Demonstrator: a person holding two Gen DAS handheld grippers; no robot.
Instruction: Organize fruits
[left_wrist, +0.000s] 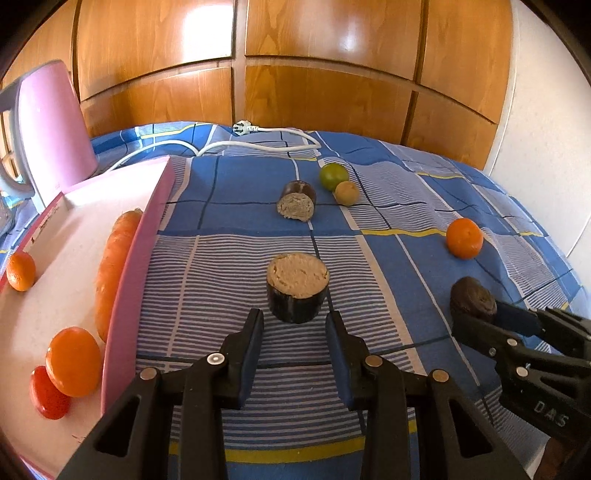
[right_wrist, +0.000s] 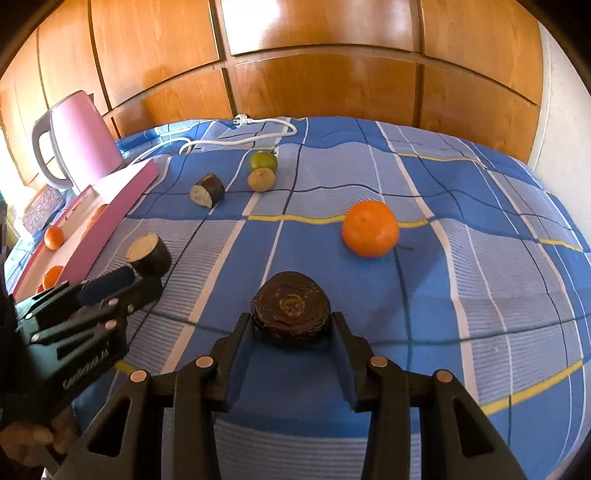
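My left gripper is open, its fingers just short of a dark-skinned cut piece with pale flesh standing on the blue checked cloth. My right gripper is open around a dark round wrinkled piece, fingers either side of it; the same piece shows in the left wrist view. A pink-rimmed white tray at left holds a carrot, tangerines and a red fruit. Loose on the cloth: an orange, a lime, a brown fruit, another cut piece.
A pink kettle stands behind the tray, with a white power cord and plug lying along the back of the cloth. A wooden panelled wall is behind. The cloth drops away at right.
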